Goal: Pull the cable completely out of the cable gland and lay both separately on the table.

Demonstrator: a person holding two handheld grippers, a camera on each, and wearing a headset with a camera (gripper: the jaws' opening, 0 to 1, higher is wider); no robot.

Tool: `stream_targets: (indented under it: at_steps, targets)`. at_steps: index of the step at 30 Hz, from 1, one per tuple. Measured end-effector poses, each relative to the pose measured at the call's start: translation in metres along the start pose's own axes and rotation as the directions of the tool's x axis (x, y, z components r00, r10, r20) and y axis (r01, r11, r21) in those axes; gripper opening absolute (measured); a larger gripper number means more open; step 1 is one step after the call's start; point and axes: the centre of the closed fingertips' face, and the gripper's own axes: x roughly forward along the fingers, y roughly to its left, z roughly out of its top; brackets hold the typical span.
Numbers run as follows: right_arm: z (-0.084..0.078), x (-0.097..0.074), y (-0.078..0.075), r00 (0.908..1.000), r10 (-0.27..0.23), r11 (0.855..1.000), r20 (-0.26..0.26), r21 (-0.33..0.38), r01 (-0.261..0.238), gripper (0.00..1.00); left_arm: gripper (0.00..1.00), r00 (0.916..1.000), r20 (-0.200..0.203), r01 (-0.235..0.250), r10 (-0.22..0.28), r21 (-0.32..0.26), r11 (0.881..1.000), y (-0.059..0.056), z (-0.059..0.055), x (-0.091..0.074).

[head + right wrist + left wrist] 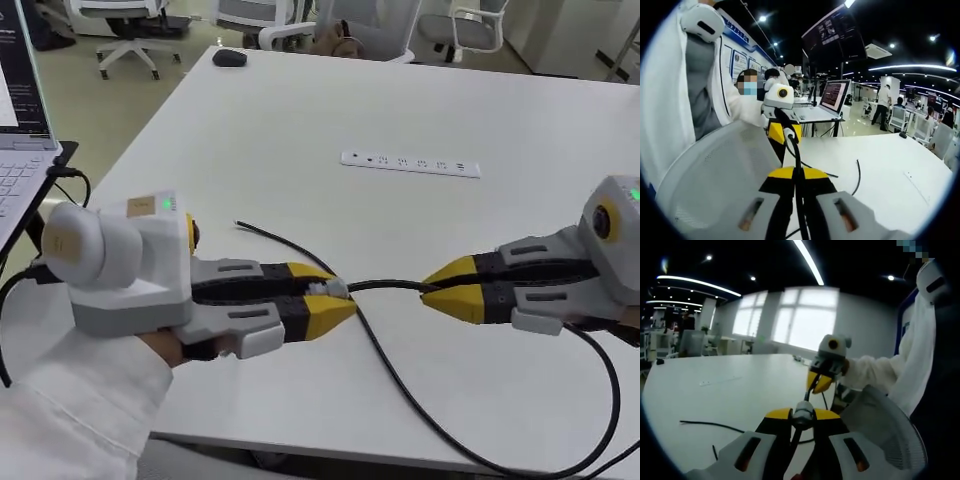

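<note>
The cable gland (328, 289) is held just above the table (300, 120), clamped between the yellow tips of my left gripper (338, 300). The black cable (385, 285) passes through it and runs across to my right gripper (428, 288), whose jaws are closed on the cable near the gland. I judge the gland small, hard and light, best held across its body. The cable looks thin and limp, so it should be gripped close to the gland and drawn in line with the bore, since the seal may drag. The head view shows the cable's free runs, a short tail lying on the table and a long loop toward the near edge. The left gripper view shows the gland's pale body seated squarely between my tips. The right gripper view shows the cable lying along the closed jaw line.
</note>
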Motion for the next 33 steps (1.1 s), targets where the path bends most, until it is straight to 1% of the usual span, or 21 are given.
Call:
stream_targets:
  at_steps: [5, 8, 11, 15, 17, 21, 23, 25, 26, 27, 28, 29, 31, 33]
  targets:
    - [-0.009, -0.01, -0.003, 0.9996, -0.027, 0.999, -0.004, 0.021, 0.027, 0.03, 0.17, 1.0, 0.005, -0.006, 0.006, -0.004, 1.0, 0.001, 0.001, 0.0]
    - [-0.016, -0.016, -0.005, 0.9991, -0.041, 0.998, -0.012, 0.038, 0.041, 0.03, 0.17, 0.9996, 0.027, -0.007, 0.007, -0.018, 1.0, 0.002, 0.004, -0.001]
    - [-0.022, -0.021, -0.006, 0.9982, -0.057, 0.997, -0.019, 0.055, 0.058, 0.03, 0.17, 0.9994, 0.035, -0.008, 0.009, -0.022, 1.0, 0.002, 0.006, -0.001]
    - [-0.024, -0.022, -0.006, 0.9977, -0.066, 0.996, -0.018, 0.062, 0.067, 0.03, 0.17, 0.9987, 0.05, -0.009, 0.01, -0.027, 1.0, 0.002, 0.009, -0.002]
    - [-0.025, -0.022, -0.006, 0.9973, -0.07, 0.996, -0.021, 0.059, 0.071, 0.03, 0.17, 0.9985, 0.051, -0.015, 0.017, -0.03, 0.999, 0.003, 0.009, -0.002]
    - [-0.025, -0.02, -0.005, 0.9979, -0.059, 0.997, -0.026, 0.05, 0.06, 0.03, 0.17, 0.9981, 0.059, -0.018, 0.02, -0.034, 0.999, 0.004, 0.01, -0.003]
    - [-0.025, -0.02, -0.004, 0.9979, -0.054, 0.997, -0.035, 0.046, 0.056, 0.04, 0.17, 0.9984, 0.053, -0.019, 0.02, -0.029, 0.999, 0.004, 0.01, -0.002]
    - [-0.025, -0.021, -0.006, 0.9963, -0.063, 0.996, -0.059, 0.066, 0.067, 0.08, 0.17, 0.9987, 0.049, -0.01, 0.01, -0.013, 1.0, 0.001, 0.01, -0.001]
    - [-0.025, -0.022, -0.006, 0.9957, -0.066, 0.995, -0.066, 0.07, 0.07, 0.12, 0.17, 0.9989, 0.047, -0.005, 0.006, -0.005, 1.0, -0.001, 0.01, 0.0]
    - [-0.023, -0.022, -0.007, 0.9948, -0.074, 0.995, -0.071, 0.062, 0.078, 0.19, 0.17, 0.9991, 0.042, -0.001, 0.0, 0.004, 1.0, -0.002, 0.009, 0.001]
    - [-0.021, -0.022, -0.007, 0.9939, -0.083, 0.995, -0.072, 0.052, 0.087, 0.22, 0.17, 0.9994, 0.035, 0.002, -0.002, 0.009, 1.0, -0.003, 0.008, 0.001]
    - [-0.018, -0.022, -0.006, 0.994, -0.083, 0.995, -0.071, 0.04, 0.086, 0.24, 0.17, 0.9996, 0.026, 0.005, -0.005, 0.015, 1.0, -0.004, 0.006, 0.001]
    - [-0.012, -0.022, -0.005, 0.9945, -0.082, 0.996, -0.066, 0.03, 0.084, 0.23, 0.17, 0.9998, 0.021, 0.005, -0.006, 0.018, 1.0, -0.004, 0.006, 0.002]
    - [-0.001, -0.019, -0.006, 0.9945, -0.088, 0.996, -0.058, -0.01, 0.087, 0.24, 0.17, 0.9996, 0.025, 0.011, -0.011, 0.018, 1.0, -0.005, 0.006, 0.002]
